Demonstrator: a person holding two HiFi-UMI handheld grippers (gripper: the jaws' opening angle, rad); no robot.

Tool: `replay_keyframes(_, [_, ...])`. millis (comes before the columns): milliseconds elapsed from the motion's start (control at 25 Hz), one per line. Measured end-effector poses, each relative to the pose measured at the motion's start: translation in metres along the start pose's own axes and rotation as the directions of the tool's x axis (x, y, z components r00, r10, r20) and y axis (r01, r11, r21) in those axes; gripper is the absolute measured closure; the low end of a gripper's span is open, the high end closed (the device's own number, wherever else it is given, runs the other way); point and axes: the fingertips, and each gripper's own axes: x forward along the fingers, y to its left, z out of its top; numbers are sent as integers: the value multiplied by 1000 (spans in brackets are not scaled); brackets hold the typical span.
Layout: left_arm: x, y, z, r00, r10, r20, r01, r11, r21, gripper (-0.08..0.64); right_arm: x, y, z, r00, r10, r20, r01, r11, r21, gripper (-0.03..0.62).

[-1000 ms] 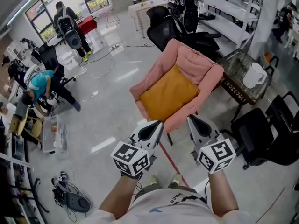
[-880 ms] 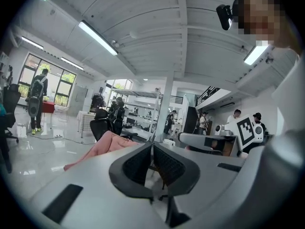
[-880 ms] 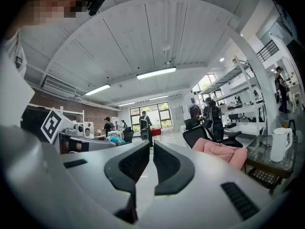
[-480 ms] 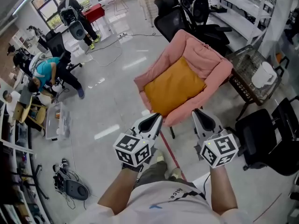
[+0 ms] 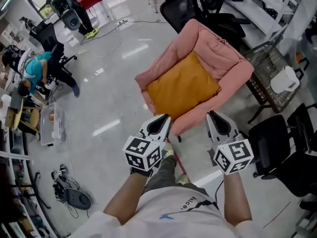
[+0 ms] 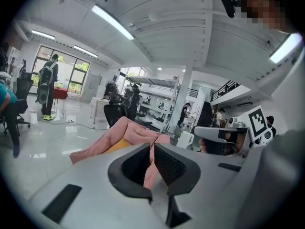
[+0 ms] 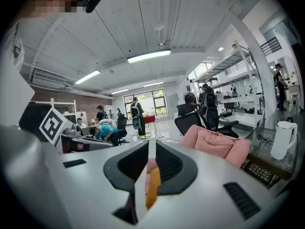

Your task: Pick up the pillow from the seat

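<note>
An orange pillow [image 5: 182, 86] lies flat on the seat of a pink armchair [image 5: 225, 58] in the head view. Both grippers hover just short of the chair's front edge, touching nothing. My left gripper [image 5: 163, 120] points at the chair's front left corner and is shut and empty. My right gripper [image 5: 214, 116] is off the front right arm, also shut and empty. In the left gripper view the left gripper [image 6: 152, 157] faces the armchair [image 6: 116, 135] from the side. In the right gripper view the right gripper [image 7: 151, 162] shows a sliver of the pillow [image 7: 152, 187] through its narrow slit.
Black office chairs stand behind the armchair [image 5: 185, 11] and at my right [image 5: 292, 148]. A dark side table [image 5: 267, 90] with a white kettle [image 5: 286, 79] is beside the armchair's right arm. People work at the far left [image 5: 34, 68]. Cables and gear lie on the floor [image 5: 69, 200].
I have stepped closer: the armchair and pillow sit nearer to the gripper tips. Both grippers stay shut and side by side.
</note>
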Motion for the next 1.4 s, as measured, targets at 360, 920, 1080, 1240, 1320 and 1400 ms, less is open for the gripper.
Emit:
replay_keyframes(360, [107, 116, -35, 992, -19, -128, 9, 997, -73, 468, 132, -65, -62, 982, -110, -156, 121, 991, 64, 508])
replay_keyframes(920, [196, 265, -194, 916, 116, -384, -238, 928, -287, 368, 207, -171, -181, 875, -275, -399, 291, 956, -19, 438])
replay_keyframes(1080, [214, 301, -223, 893, 204, -402, -345, 883, -318, 345, 231, -212, -204, 850, -312, -425, 306, 948, -85, 410])
replay_keyframes(1240, [232, 339, -249, 860, 303, -411, -456, 818, -350, 320, 253, -261, -231, 808, -382, -448, 345, 924, -165, 375])
replay_keyframes(1320, [243, 356, -264, 839, 341, -423, -504, 779, -372, 307, 261, -287, -248, 784, -391, -481, 342, 920, -191, 348])
replay_keyframes(1400, [260, 366, -281, 826, 359, -435, -533, 749, -394, 296, 266, -311, -261, 767, -390, -509, 326, 921, -214, 316])
